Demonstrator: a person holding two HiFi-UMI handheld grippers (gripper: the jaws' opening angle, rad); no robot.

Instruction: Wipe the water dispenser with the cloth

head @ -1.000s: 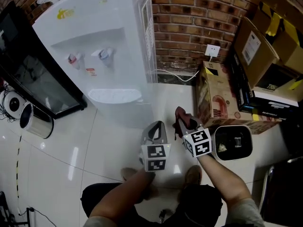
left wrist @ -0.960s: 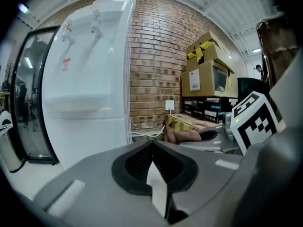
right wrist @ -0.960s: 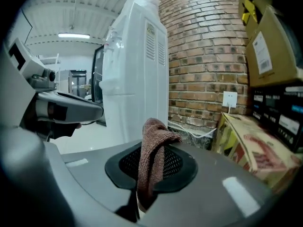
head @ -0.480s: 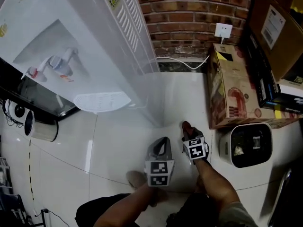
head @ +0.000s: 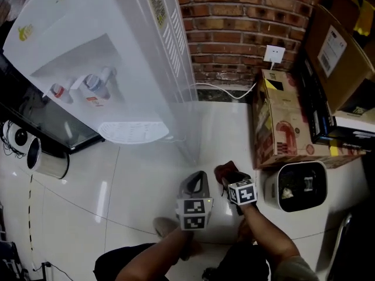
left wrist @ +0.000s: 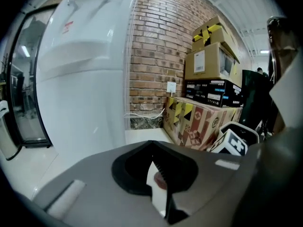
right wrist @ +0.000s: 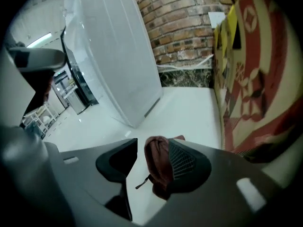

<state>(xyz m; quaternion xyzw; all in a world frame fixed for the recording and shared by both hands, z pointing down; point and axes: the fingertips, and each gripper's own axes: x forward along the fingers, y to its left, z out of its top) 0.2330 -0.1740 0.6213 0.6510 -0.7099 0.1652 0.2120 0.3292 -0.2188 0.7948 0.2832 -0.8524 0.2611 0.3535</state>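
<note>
The white water dispenser (head: 117, 57) stands at the upper left, its taps and drip tray (head: 133, 131) facing left; it also fills the left gripper view (left wrist: 85, 79) and stands ahead in the right gripper view (right wrist: 113, 60). My right gripper (head: 229, 177) hovers low over the floor beside the dispenser's base. Its jaws are opening: the red-brown cloth (right wrist: 156, 167) hangs between them against the right pad, with a gap to the left pad. In the head view the cloth (head: 225, 172) bunches at its tip. My left gripper (head: 196, 181) is beside it, shut and holding nothing (left wrist: 152, 145).
A printed cardboard box (head: 281, 122) and a white bin (head: 296, 186) stand close on the right, with stacked boxes (head: 340, 57) behind. A wall socket (head: 273, 54) and cable (head: 222, 92) sit on the brick wall. A black glass cabinet (head: 47, 127) and metal can (head: 44, 157) are left.
The head view has swung, so the dispenser now looms closer at the upper left. The cloth no longer sticks up from the right gripper but bunches loosely at its tip.
</note>
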